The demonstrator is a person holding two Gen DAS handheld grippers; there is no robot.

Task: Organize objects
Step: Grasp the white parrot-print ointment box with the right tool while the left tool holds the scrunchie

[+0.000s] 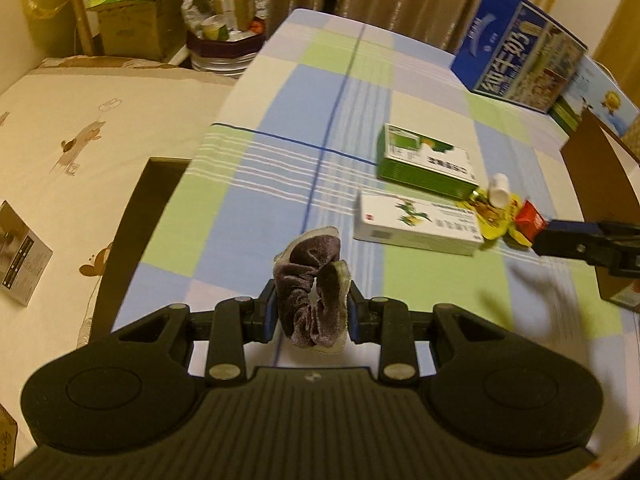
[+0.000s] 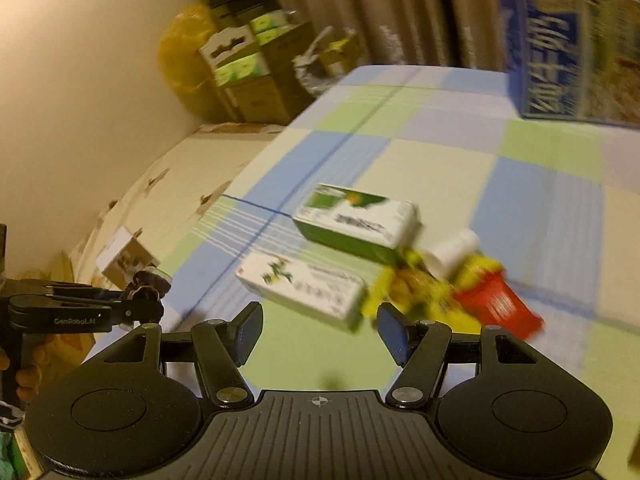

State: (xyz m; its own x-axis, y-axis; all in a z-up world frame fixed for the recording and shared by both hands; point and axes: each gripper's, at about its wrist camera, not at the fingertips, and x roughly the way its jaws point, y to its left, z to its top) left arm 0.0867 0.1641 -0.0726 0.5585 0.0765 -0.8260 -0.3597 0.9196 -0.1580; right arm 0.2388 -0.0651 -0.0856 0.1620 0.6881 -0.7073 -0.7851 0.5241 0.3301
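Meanwhile: scrunchie pinched, boxes waiting

Left hand-held gripper [image 1: 311, 312] pinches a purple scrunchie [image 1: 310, 300] above the checked tabletop [image 1: 280, 120]. Right hand-held gripper [image 2: 320, 326] is spread, holding nothing, near a white box [image 2: 304, 288], green box [image 2: 356, 224], white bottle [image 2: 452, 252] and red packet [image 2: 498, 306]

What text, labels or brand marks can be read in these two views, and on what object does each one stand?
"纯牛奶": large white characters on the tall blue milk carton box at the far table edge.
"GenRobot.AI": small print on the black left gripper body in the right wrist view.
Green-and-white medicine box: print too blurred to read.
White medicine box with leaf picture: too small to read.
Small red box: blurred, unreadable.
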